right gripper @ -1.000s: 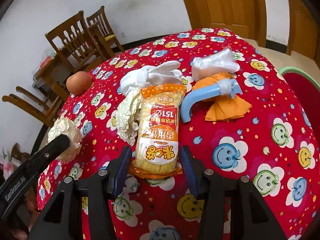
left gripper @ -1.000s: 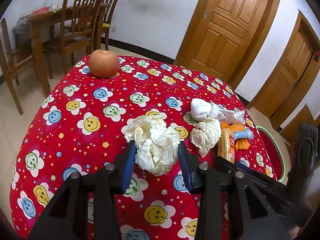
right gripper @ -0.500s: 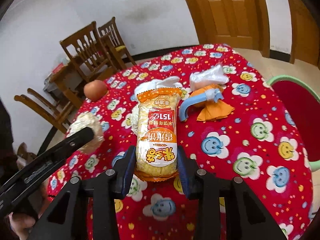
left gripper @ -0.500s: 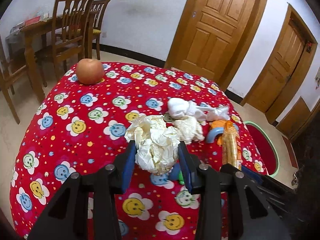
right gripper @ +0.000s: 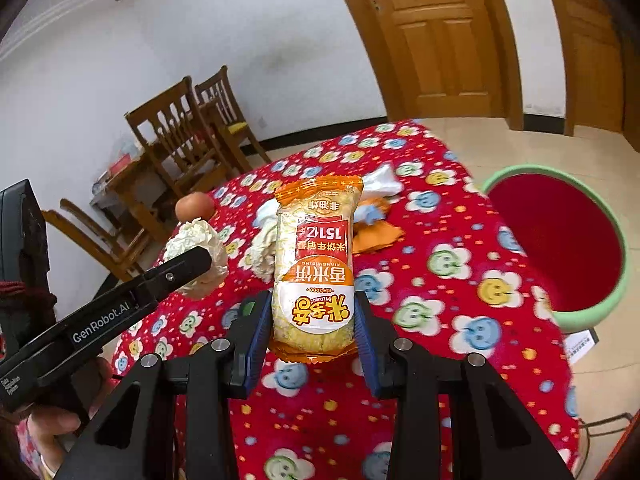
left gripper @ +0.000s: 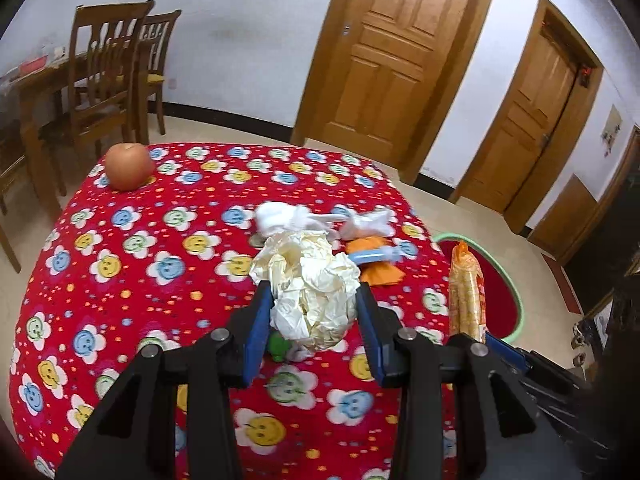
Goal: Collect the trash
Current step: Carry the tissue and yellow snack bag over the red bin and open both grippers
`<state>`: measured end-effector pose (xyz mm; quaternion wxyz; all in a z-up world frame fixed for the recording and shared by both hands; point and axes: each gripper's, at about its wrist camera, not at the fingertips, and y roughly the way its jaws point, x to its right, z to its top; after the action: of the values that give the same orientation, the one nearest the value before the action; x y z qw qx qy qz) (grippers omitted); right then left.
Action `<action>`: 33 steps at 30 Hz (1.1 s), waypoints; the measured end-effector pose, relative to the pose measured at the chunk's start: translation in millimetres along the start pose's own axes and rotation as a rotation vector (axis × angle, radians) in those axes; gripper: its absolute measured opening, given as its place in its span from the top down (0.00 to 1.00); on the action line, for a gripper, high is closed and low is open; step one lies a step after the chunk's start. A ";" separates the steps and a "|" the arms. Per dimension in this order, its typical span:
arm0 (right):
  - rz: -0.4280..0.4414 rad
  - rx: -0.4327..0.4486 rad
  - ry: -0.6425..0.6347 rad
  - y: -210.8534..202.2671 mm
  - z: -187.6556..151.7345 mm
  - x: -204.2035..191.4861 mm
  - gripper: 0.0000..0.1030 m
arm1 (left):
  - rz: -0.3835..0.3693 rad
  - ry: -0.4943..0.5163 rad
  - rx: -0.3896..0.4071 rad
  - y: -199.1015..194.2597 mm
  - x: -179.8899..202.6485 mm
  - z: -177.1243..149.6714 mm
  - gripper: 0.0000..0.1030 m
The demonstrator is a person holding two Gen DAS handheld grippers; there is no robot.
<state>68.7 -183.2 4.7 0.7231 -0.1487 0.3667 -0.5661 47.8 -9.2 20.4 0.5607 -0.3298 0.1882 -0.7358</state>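
Trash is in both grips: my left hand-held gripper (left gripper: pixel 316 316) is clenched on the crumpled paper wad (left gripper: pixel 310 284), my right hand-held gripper (right gripper: pixel 314 320) on the rice-cracker packet (right gripper: pixel 316 264), both lifted clear of the surface (left gripper: pixel 132 264). I'd carry them level to the red bin (right gripper: pixel 560 240), releasing only once above its rim.
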 end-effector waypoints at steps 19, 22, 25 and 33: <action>-0.108 0.074 0.117 -50.1 -4.7 78.0 0.61 | -0.092 0.108 -0.052 20.3 79.4 -1.6 0.60; -0.129 0.088 0.132 -55.4 -3.2 89.2 0.61 | -0.103 0.124 -0.055 24.6 90.6 -1.2 0.60; -0.145 0.100 0.152 -59.7 -2.4 102.4 0.61 | -0.112 0.138 -0.058 30.0 100.7 -0.5 0.60; -0.176 0.103 0.205 -59.1 -0.9 133.9 0.61 | -0.133 0.171 -0.091 55.6 126.3 -0.8 0.60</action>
<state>38.2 -325.9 -7.2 0.6360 -0.0842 0.3947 -0.6577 66.8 -145.9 18.5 0.4770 -0.3027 0.2466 -0.7874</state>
